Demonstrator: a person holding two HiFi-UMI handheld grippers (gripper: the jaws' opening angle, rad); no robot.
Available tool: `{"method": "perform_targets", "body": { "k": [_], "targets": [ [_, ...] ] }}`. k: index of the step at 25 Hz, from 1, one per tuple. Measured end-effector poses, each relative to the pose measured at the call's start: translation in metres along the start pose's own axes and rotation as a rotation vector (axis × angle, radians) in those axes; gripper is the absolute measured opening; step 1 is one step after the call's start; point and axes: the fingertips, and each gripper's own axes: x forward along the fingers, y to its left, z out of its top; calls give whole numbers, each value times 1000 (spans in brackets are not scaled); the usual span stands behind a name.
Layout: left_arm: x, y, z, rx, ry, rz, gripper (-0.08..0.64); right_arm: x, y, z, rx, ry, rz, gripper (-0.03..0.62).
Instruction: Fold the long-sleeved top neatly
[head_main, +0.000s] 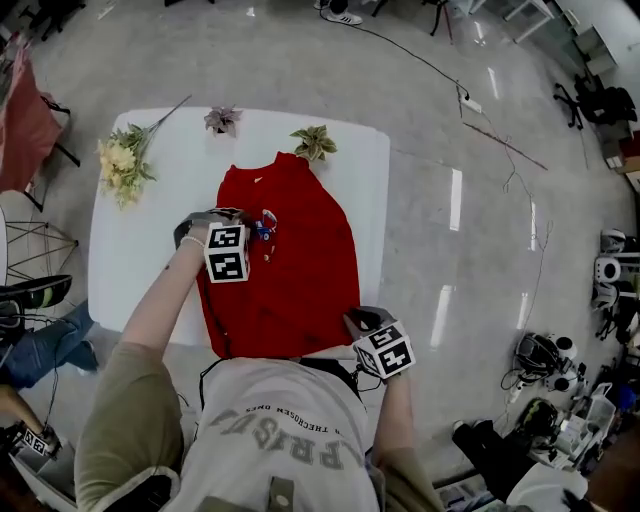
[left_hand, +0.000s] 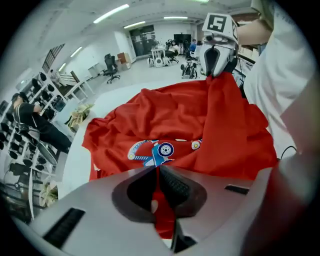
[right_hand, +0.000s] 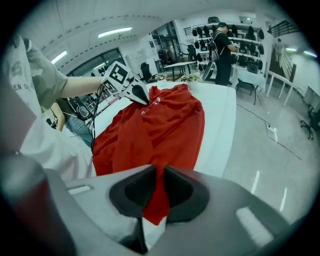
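1. Along the middle of the white table (head_main: 150, 260) lies the red long-sleeved top (head_main: 290, 260), neck toward the upper edge of the head view and hem at the table's near edge, close to the person's body. It looks bunched and creased rather than flat.
2. Beyond it, a yellow flower bunch (head_main: 122, 165) lies at the table's upper left and two small leafy sprigs (head_main: 314, 143) sit by the neck, all clear of the cloth.
3. The left gripper (left_hand: 159, 172) is closed on a pinch of red fabric at the top's left side, just short of the blue-and-white printed motif (left_hand: 155, 151). A strip of cloth runs between its pads.
4. The right gripper (right_hand: 161, 172) is likewise clamped on red fabric, at the lower right corner of the top near the hem. In the left gripper view the cloth rises in a peak to it.
5. Step in hand, as I judge it: both grips are made and a fold is about to be carried over. The folding seems at an early stage, with no tidy rectangle yet.
6. The next move calls for lifting both pinches together, keeping the cloth taut between them. The held edge should then be laid squarely over the opposite side so no creases get trapped.
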Motion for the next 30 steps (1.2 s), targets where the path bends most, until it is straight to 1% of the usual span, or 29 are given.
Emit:
{"method": "perform_targets", "body": {
  "k": [1, 3, 5, 7, 8, 9, 10, 13, 14, 15, 16, 17, 18, 19, 20, 21, 22, 23, 25, 26, 27, 28, 30],
  "targets": [
    [-6, 4, -4, -23, -31, 21, 29, -2, 3, 3, -3, -4, -4, 42],
    [-26, 17, -12, -97, -109, 92, 28, -12, 5, 13, -9, -37, -25, 35],
    [-51, 36, -22, -187, -182, 193, 28, -27, 1, 27, 4, -105, -68, 34],
    [-69, 54, -33, -288, -245, 275, 28, -38, -6, 44, 51, -192, -107, 32],
    [-71, 59, -39, -346, -269, 286, 28, -38, -12, 49, 81, -221, -124, 32],
    [-67, 61, -43, -401, -280, 278, 28, -35, -18, 51, 106, -228, -142, 32],
    [-59, 61, -47, -446, -274, 259, 28, -27, -26, 50, 121, -211, -164, 32],
    [-28, 57, -55, -546, -218, 208, 35, 6, -50, 37, 131, -97, -250, 32],
    [-23, 58, -56, -575, -207, 206, 53, 14, -57, 35, 136, -68, -278, 34],
    [-22, 59, -58, -603, -201, 215, 88, 18, -63, 35, 138, -49, -300, 35],
    [-25, 61, -61, -631, -201, 233, 173, 19, -66, 37, 134, -41, -315, 53],
    [-32, 64, -65, -663, -208, 262, 233, 17, -67, 40, 123, -45, -323, 58],
    [-42, 67, -72, -703, -222, 299, 262, 13, -67, 45, 110, -60, -322, 66],
    [-55, 68, -81, -752, -243, 339, 272, 6, -65, 49, 93, -81, -310, 141],
    [-69, 66, -89, -801, -265, 374, 272, -1, -60, 52, 69, -104, -291, 191],
    [-83, 59, -94, -833, -284, 395, 272, -10, -54, 55, 30, -124, -268, 193],
    [-93, 49, -94, -840, -298, 397, 272, -16, -45, 55, -22, -136, -239, 193],
    [-98, 35, -89, -824, -308, 376, 272, -20, -33, 53, -80, -134, -202, 193],
    [-87, -1, -67, -753, -306, 277, 272, -16, -4, 43, -177, -96, -104, 193],
    [-74, -21, -56, -714, -281, 215, 272, -10, 10, 36, -212, -65, -59, 193],
    [-60, -40, -51, -682, -236, 161, 272, -1, 21, 28, -241, -29, -25, 193],
    [-47, -56, -51, -659, -181, 124, 272, 8, 28, 19, -267, 10, -5, 193],
    [-29, -76, -64, -644, -88, 101, 272, 24, 33, 6, -301, 81, 14, 193]
  ]
}}
